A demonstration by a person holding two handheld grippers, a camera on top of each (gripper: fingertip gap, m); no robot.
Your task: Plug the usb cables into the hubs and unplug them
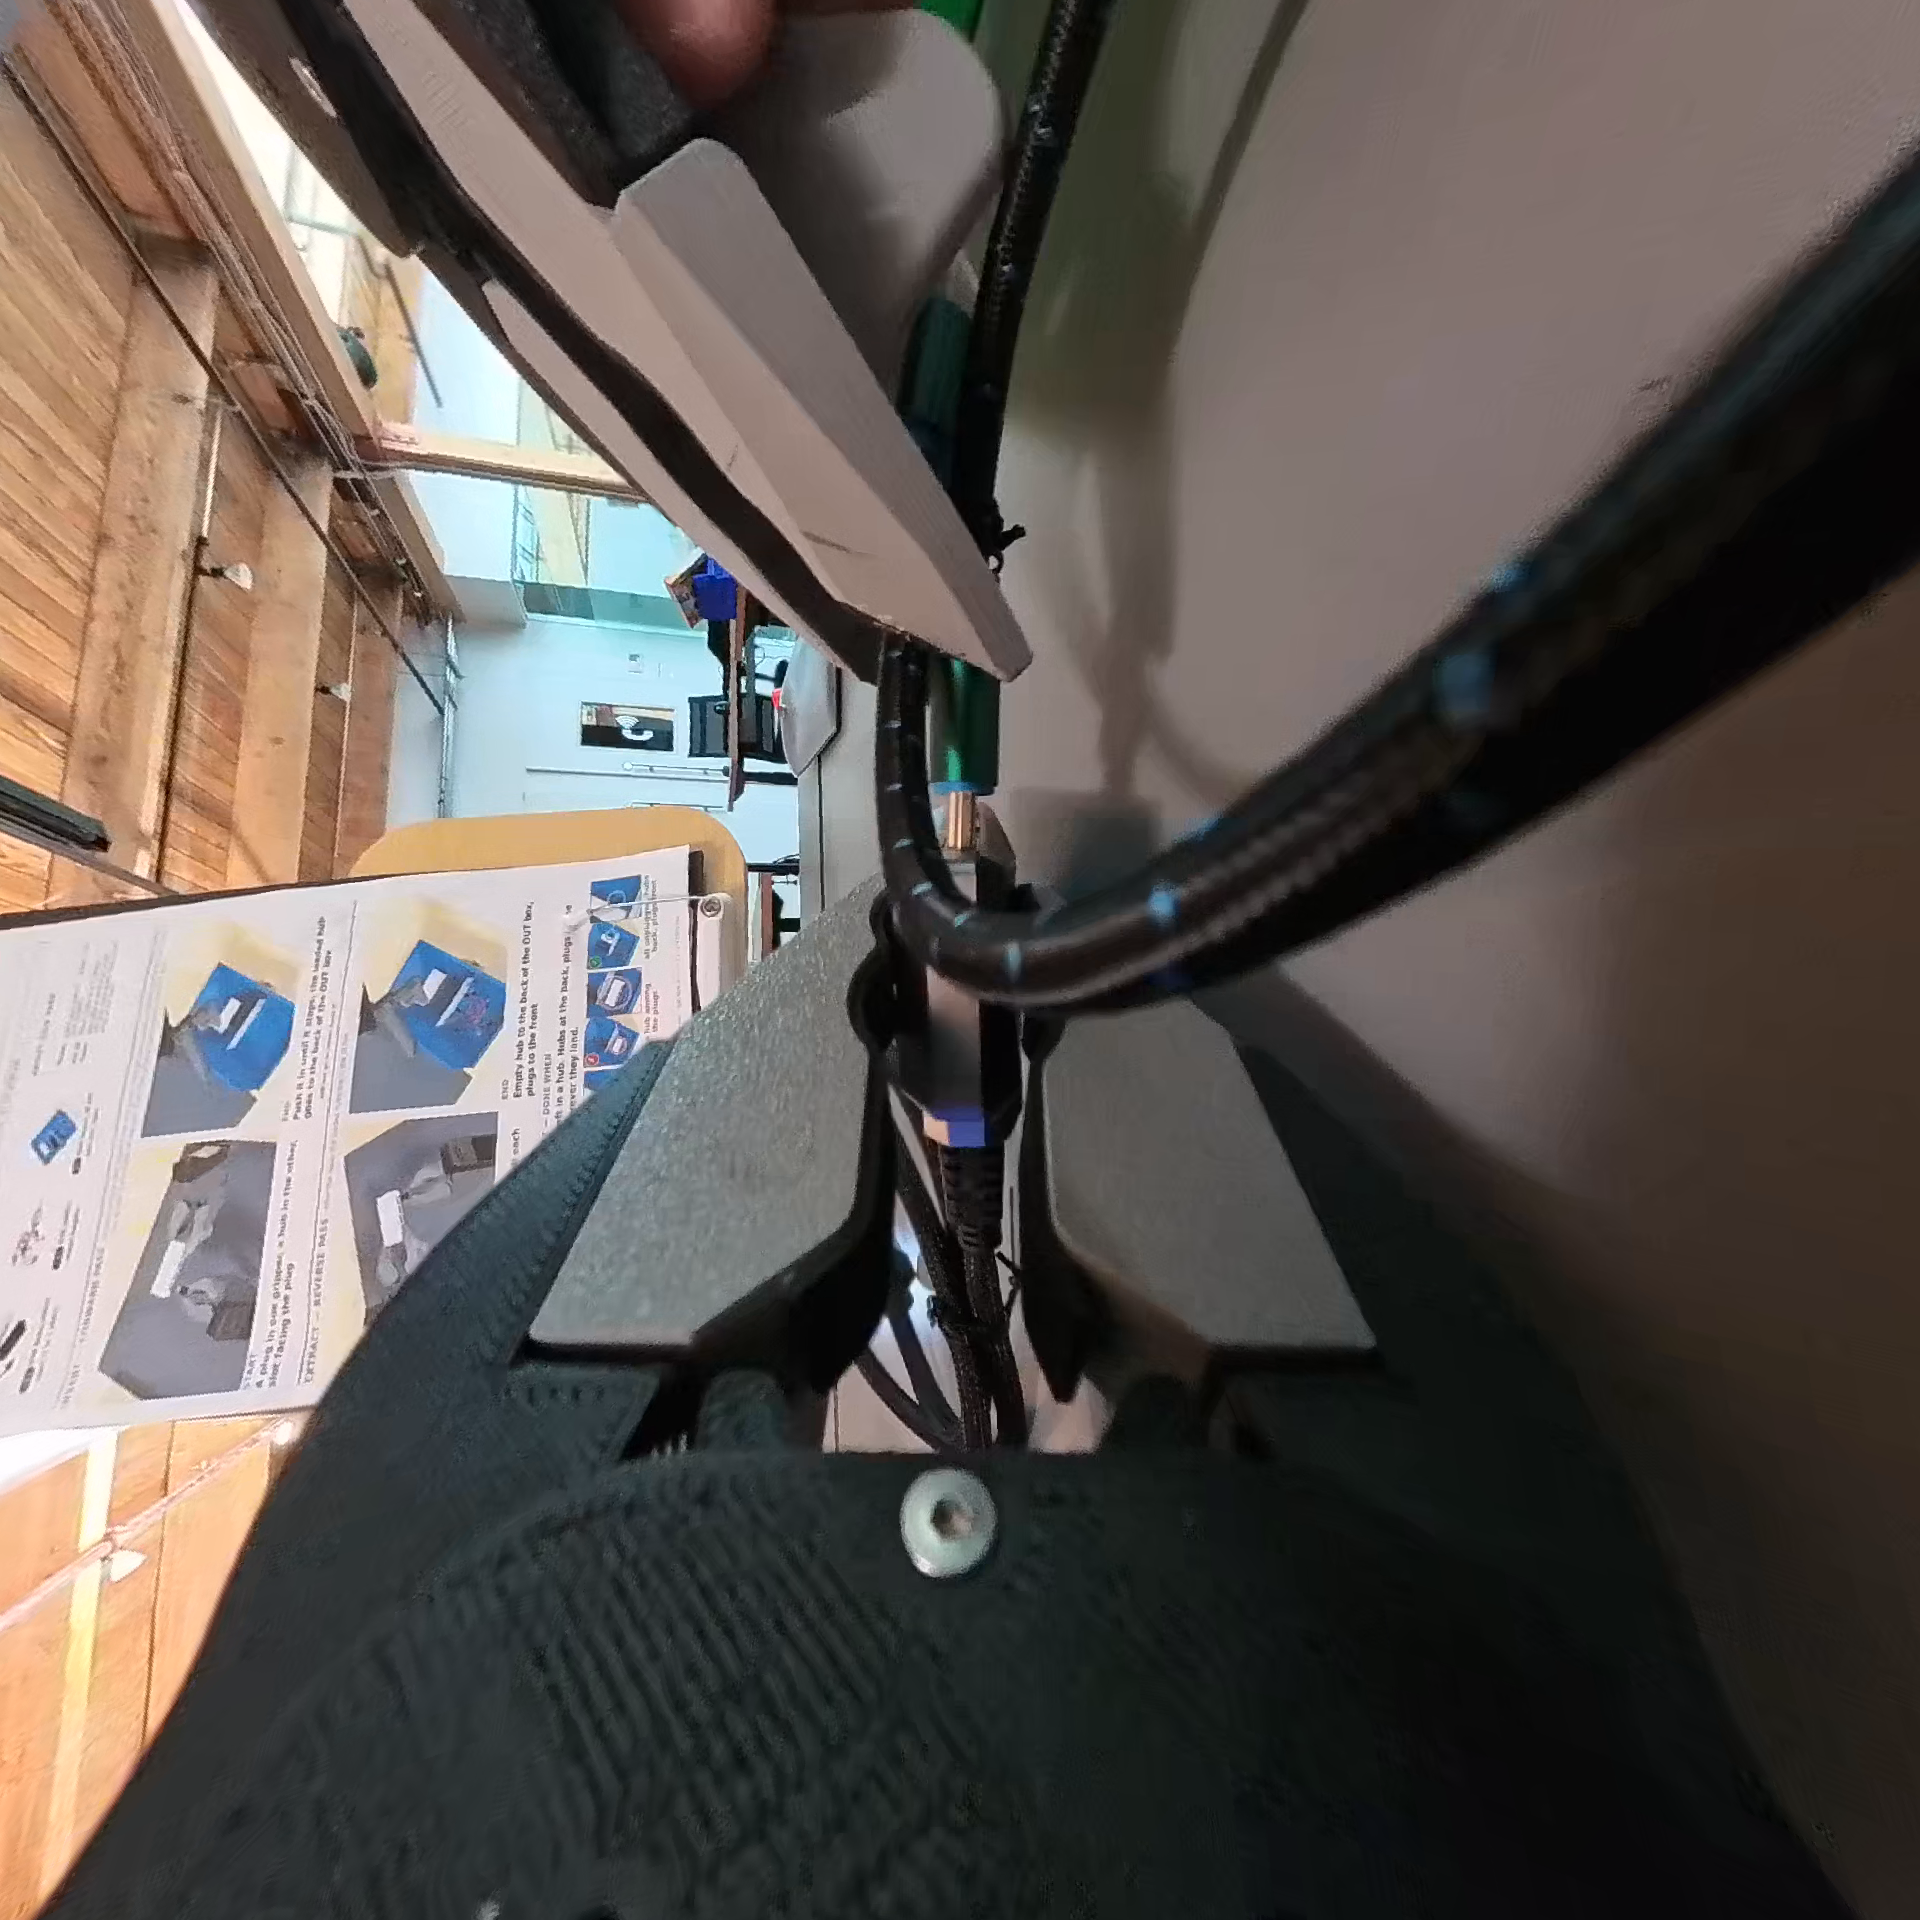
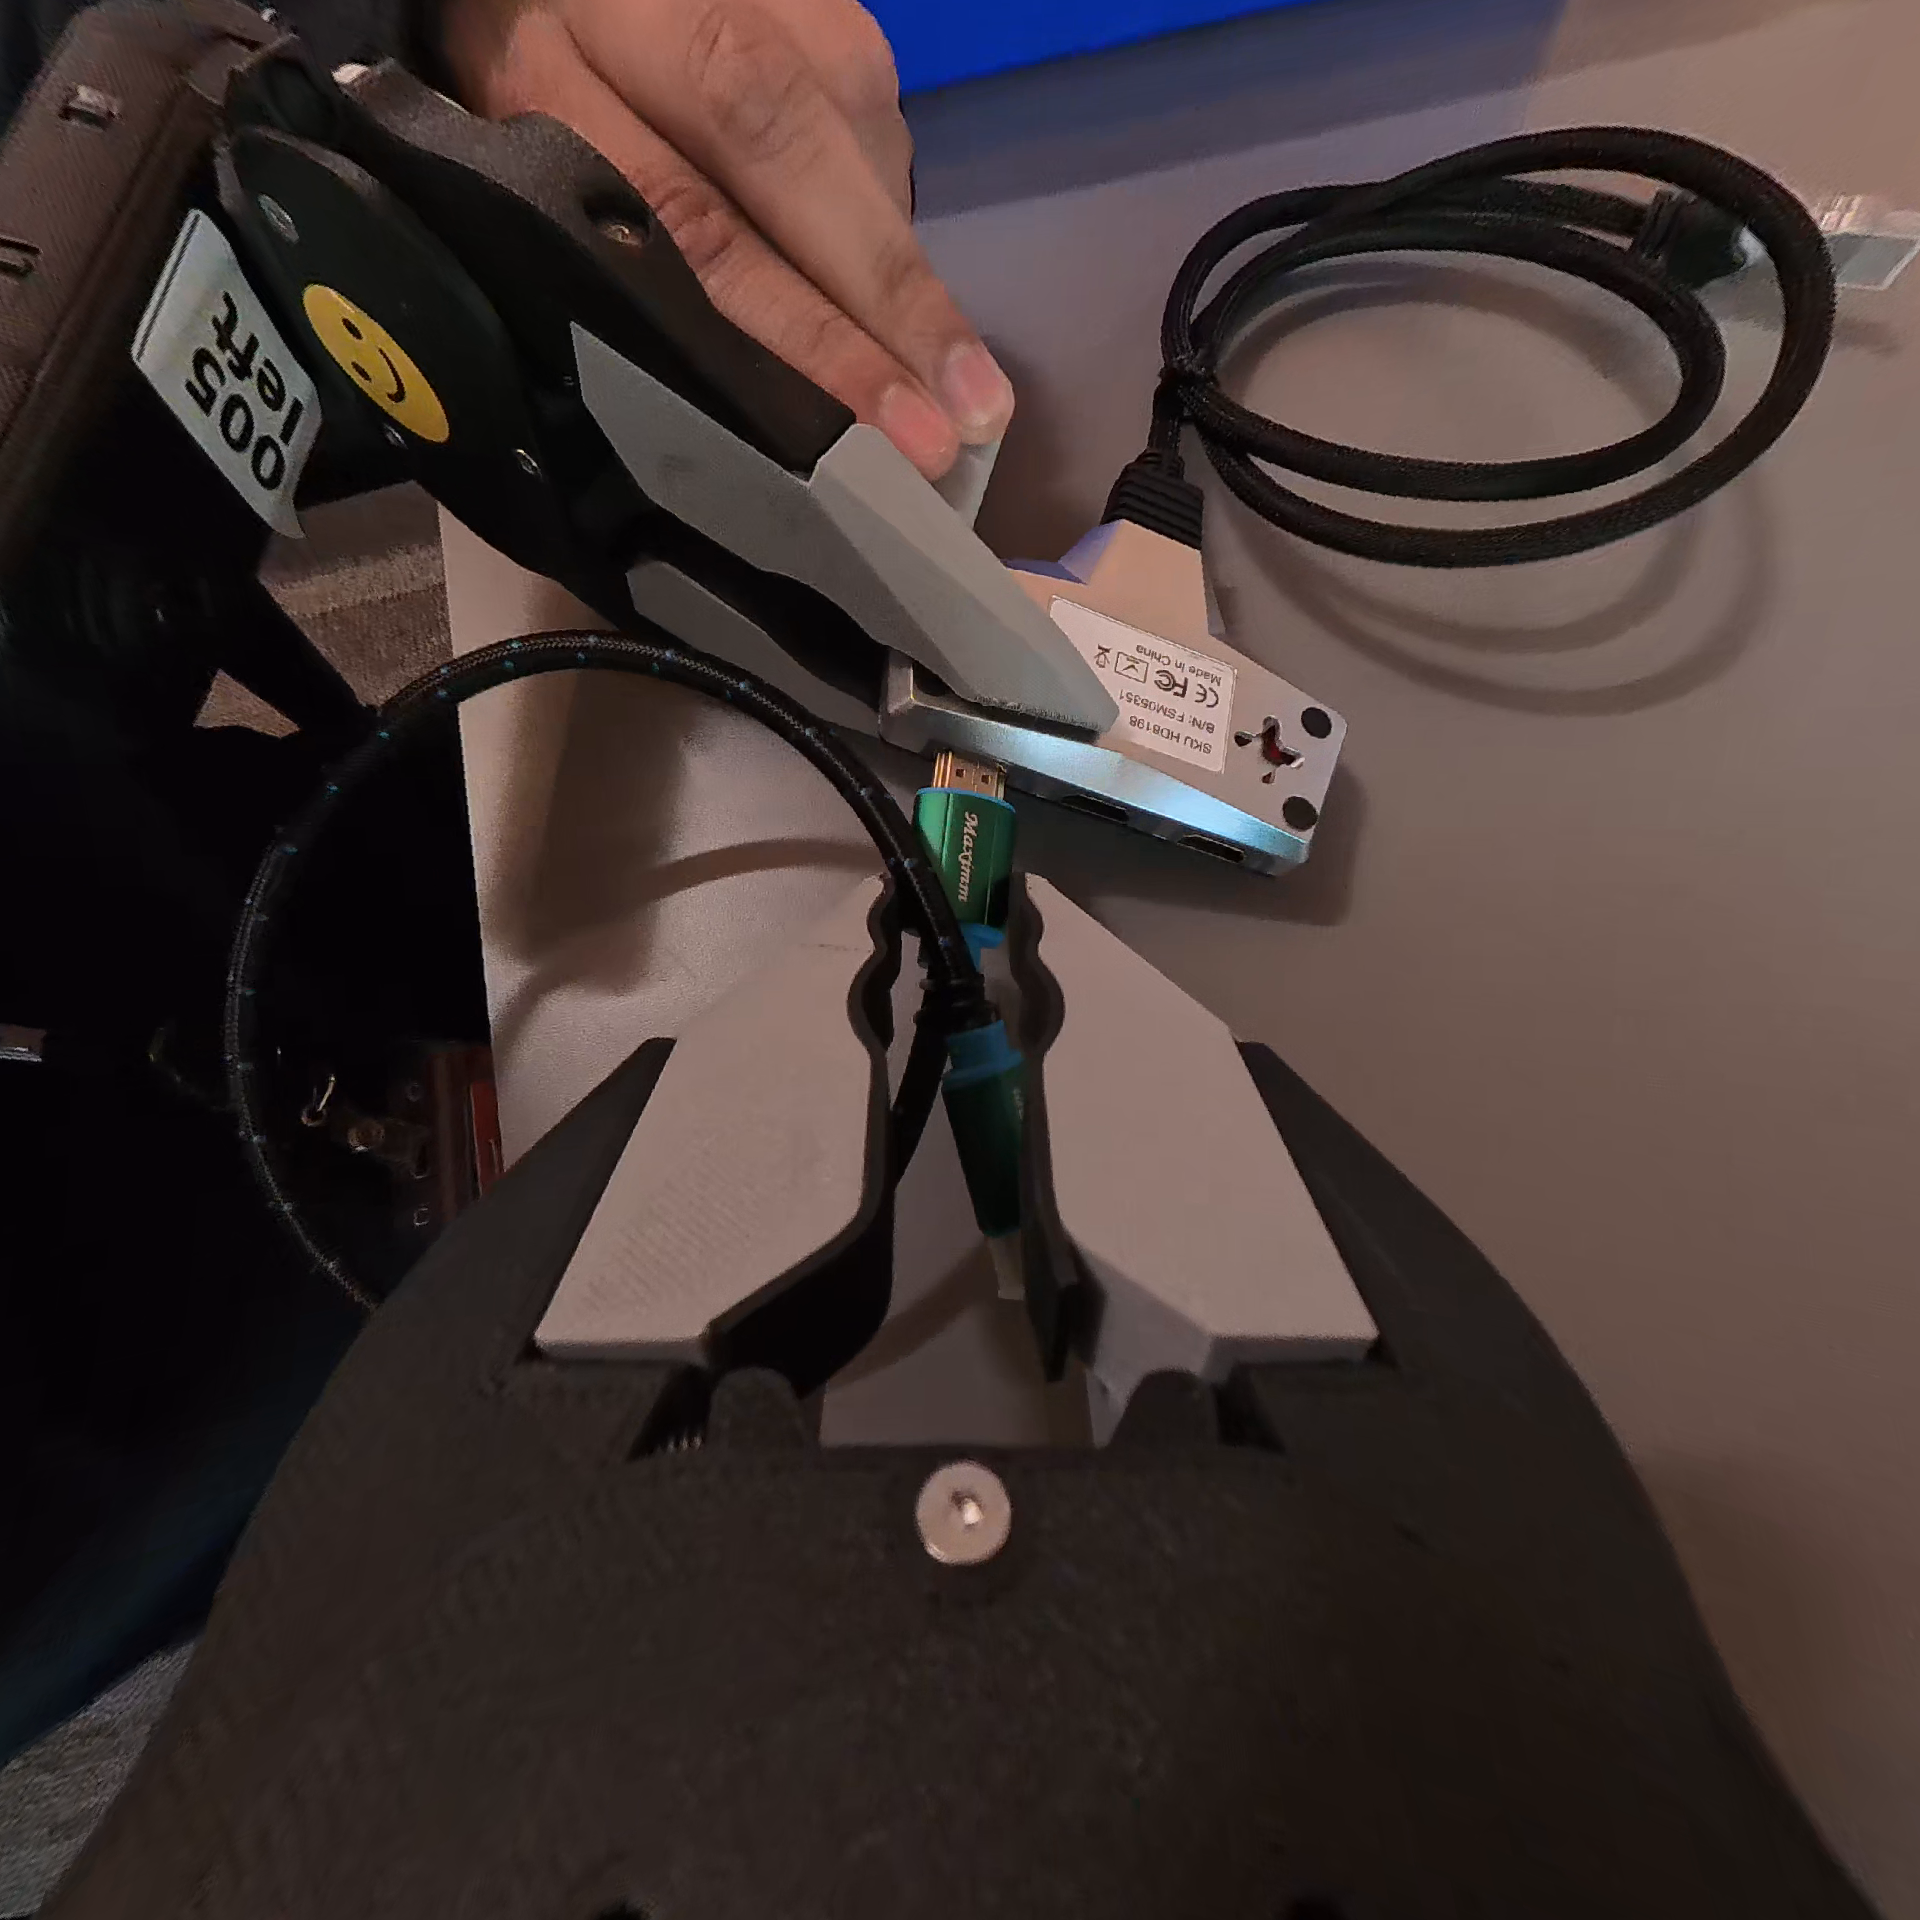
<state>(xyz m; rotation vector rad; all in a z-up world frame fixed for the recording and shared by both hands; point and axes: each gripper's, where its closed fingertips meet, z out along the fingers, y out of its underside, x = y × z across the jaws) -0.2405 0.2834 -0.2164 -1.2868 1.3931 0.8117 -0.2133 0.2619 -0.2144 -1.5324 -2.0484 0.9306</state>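
My grey table (image 2: 1558,935) has open room from 1 to 4 o'clock, its edge at 9. A hand (image 2: 748,177) angles my left gripper (image 2: 997,707) down from 10 o'clock, clamped on the silver hub (image 2: 1174,665). My right gripper (image 2: 956,914) pinches the green plug (image 2: 971,852) at the hub's port; coiled cable (image 2: 1507,343) lies at 2.

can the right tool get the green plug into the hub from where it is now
Probably yes. The right tool is shut on the green plug, whose gold tip sits right at the hub edge, held by the left tool. Only the plug's own black cable loops nearby.
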